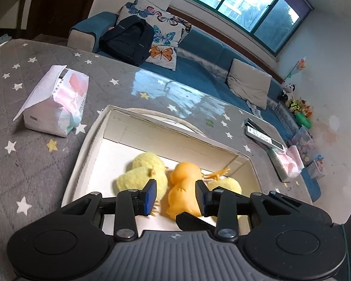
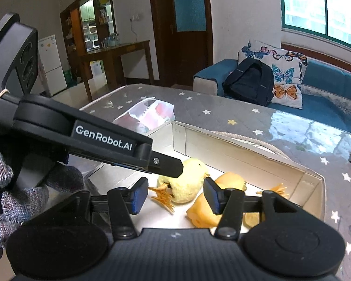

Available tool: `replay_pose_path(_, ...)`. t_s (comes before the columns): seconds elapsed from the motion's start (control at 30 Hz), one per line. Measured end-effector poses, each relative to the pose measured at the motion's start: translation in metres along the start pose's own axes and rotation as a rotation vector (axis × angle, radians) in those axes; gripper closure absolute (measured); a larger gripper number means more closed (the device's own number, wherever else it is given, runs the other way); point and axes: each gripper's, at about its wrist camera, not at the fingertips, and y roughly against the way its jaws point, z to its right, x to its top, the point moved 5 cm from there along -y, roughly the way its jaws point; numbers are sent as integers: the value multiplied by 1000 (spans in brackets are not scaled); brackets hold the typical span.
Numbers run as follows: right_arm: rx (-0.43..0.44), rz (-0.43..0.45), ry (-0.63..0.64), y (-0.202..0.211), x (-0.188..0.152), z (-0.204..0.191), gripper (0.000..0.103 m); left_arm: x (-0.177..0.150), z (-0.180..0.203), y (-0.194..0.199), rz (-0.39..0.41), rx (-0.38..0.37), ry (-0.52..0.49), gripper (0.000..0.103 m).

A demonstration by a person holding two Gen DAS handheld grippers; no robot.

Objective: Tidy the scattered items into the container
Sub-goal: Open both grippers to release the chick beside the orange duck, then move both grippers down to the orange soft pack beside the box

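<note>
While both grippers hang open over the box (image 1: 152,145), the orange chick (image 1: 183,187) lies inside between the left gripper (image 1: 176,195) fingers, nearer than the right gripper (image 2: 173,195).

Both wrist views close above the white box (image 1: 119,126) (image 2: 245,149), facing the sofa (image 1: 206,46) (image 2: 327,79)

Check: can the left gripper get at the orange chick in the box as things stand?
Probably yes. The left gripper is open, and the orange chick lies uncovered in the open-topped box right between its fingers; yellow chicks crowd beside it.
</note>
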Motion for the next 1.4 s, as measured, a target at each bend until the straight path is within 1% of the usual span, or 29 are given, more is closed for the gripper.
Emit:
replay_pose_path(0.07,-5,7,3,7,-2,-1,48,-4,5,5,5,-5,-6,64)
replay_pose_path(0.1,-9,13,3,11,-3,-2,41,-6,7,8,8,-7,-8,64)
replay_pose_path(0.13,-11,19,5,14,-4,-2,39,-8,9,10,9,-8,-10,64)
replay_pose_path(0.3,-18,43,5,33,-13,-3,39,-19,16,20,19,-13,-23,65)
replay_pose_path(0.47,-31,56,5,52,-26,-4,35,-32,25,28,18,-25,-36,65)
replay_pose_path(0.57,-32,55,1,62,-36,-4,34,-41,30,30,11,-40,-46,65)
replay_pose_path(0.7,-47,62,-3,76,-47,-2,28,-52,34,35,10,-51,-57,65)
replay_pose_path(0.8,-60,61,3,84,-56,-2,27,-61,38,39,10,-60,-64,65)
replay_pose_path(0.9,-77,62,14,90,-65,-3,22,-70,41,40,5,-58,-77,65)
replay_pose_path(1.03,-74,40,-1,94,-84,-3,22,-83,44,38,-15,-71,-75,65)
replay_pose_path(1.2,-97,9,-21,95,-104,4,22,-97,49,35,-39,-94,-70,65)
replay_pose_path(1.4,-116,-19,-70,92,-124,16,20,-112,51,22,-78,-92,-66,65)
